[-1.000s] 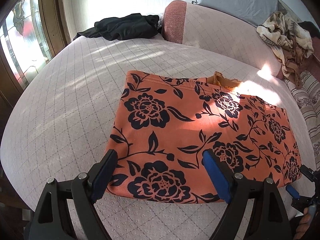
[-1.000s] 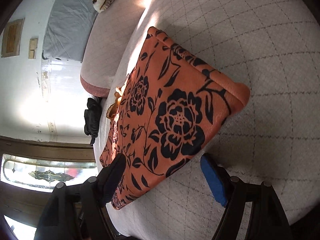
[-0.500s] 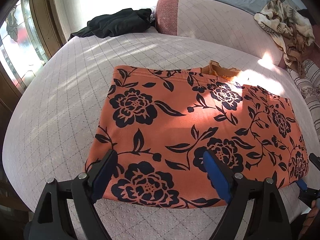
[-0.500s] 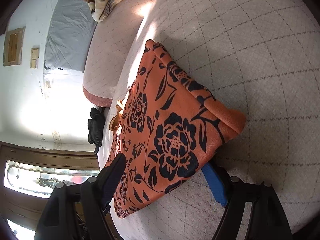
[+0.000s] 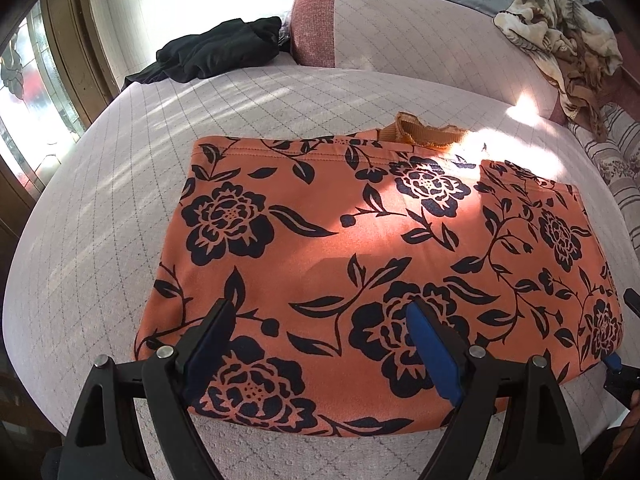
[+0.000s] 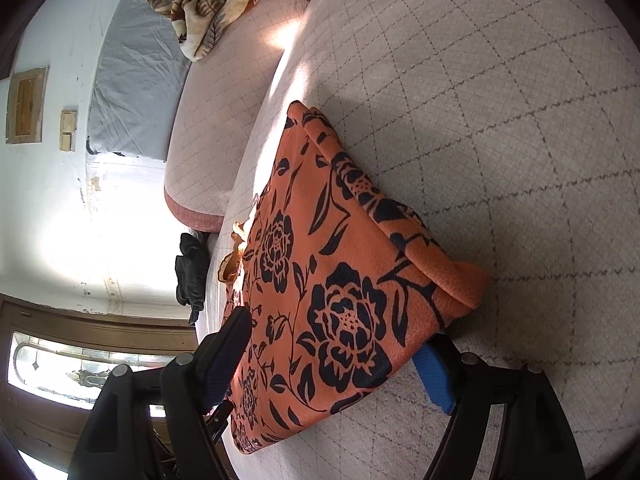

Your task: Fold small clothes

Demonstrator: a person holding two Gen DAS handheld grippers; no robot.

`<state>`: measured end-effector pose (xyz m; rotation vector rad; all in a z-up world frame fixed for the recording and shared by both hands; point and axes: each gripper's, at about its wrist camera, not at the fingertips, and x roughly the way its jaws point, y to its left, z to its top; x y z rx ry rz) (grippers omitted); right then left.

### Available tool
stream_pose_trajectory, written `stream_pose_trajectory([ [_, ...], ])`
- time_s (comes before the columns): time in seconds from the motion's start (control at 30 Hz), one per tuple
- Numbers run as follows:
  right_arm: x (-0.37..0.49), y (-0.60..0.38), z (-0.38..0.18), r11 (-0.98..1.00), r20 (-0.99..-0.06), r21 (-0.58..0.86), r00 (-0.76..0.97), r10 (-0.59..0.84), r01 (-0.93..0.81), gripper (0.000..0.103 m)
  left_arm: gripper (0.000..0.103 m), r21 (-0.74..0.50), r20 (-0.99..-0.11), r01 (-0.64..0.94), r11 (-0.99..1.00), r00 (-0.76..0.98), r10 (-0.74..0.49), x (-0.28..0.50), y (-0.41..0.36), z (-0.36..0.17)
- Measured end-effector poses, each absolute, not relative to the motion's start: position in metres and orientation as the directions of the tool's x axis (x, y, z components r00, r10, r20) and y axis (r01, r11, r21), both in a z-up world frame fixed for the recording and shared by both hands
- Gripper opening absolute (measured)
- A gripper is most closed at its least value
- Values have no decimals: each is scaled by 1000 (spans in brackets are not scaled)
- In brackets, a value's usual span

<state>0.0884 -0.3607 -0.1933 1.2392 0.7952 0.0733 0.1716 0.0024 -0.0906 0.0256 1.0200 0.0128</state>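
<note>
An orange garment with a black flower print (image 5: pixel 360 240) lies folded flat on the quilted bed; it also shows in the right wrist view (image 6: pixel 340 280). My left gripper (image 5: pixel 320 344) is open, its fingers hovering over the garment's near edge. My right gripper (image 6: pixel 336 356) is open at the garment's near right corner, one finger above the cloth and the blue-padded finger (image 6: pixel 434 376) down at the corner's edge. Its tip shows at the right edge of the left wrist view (image 5: pixel 618 364).
A black garment (image 5: pixel 216 50) lies at the far left of the bed (image 5: pixel 100 200). A pink bolster (image 5: pixel 400 36) runs along the back. A brown patterned blanket (image 5: pixel 560 28) is heaped at the far right. A window is at the left.
Both grippers have moved in toward the garment. The left now hangs over its near edge, and the right has closed in on the near right corner, with the lower finger at the fold.
</note>
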Motion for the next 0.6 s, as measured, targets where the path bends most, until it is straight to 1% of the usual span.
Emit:
stream_pose_trajectory([
  [0.57,100,-360,-188,415,-553,821,726,408,392,80,87,28,-858,46,999,514,1,184,-22,-104],
  [0.6,102,-360,-187,427,-560,814,725,401,393,78,87,29,-859,52,998,512,-2,186,-24,-107],
])
